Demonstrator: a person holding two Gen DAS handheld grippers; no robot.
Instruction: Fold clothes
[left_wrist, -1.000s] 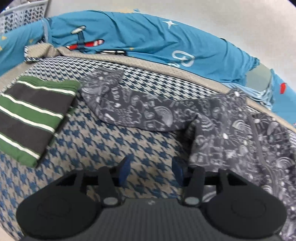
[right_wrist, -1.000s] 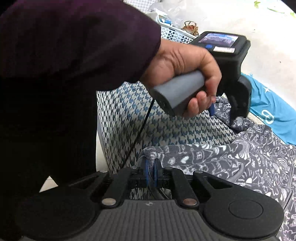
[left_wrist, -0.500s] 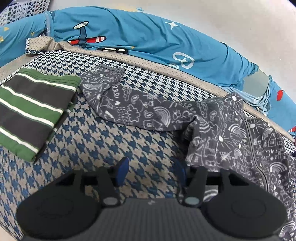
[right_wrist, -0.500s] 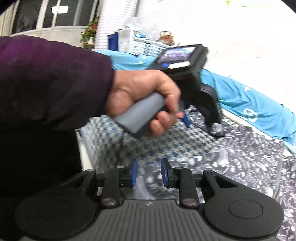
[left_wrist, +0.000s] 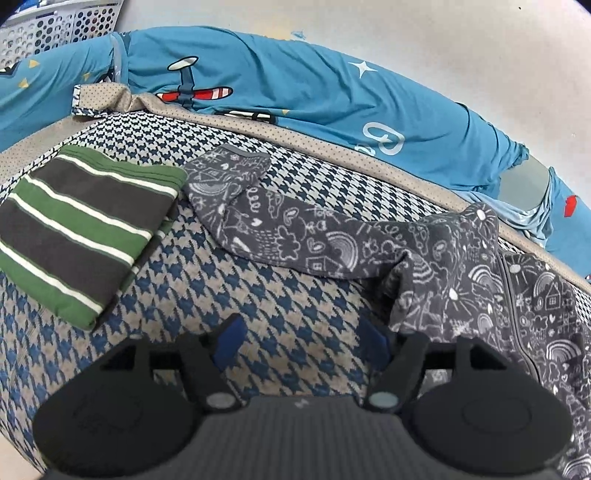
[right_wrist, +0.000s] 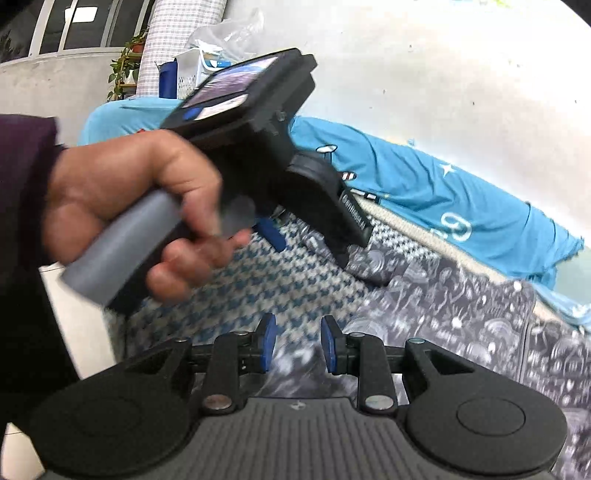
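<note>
A soft, limp grey patterned garment (left_wrist: 369, 243) is lying half-spread on the checked bed (left_wrist: 295, 306), best pinched at a hem, while the left gripper (left_wrist: 301, 341) is opening empty and the right gripper (right_wrist: 297, 345) is hovering part-open, holding nothing.

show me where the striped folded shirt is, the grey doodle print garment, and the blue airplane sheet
Striped folded shirt (left_wrist: 85, 229), left wrist view, on its top face.
Grey doodle print garment (left_wrist: 295, 236), left wrist view, on its outstretched sleeve.
Blue airplane sheet (left_wrist: 314, 96), left wrist view, on its middle.
</note>
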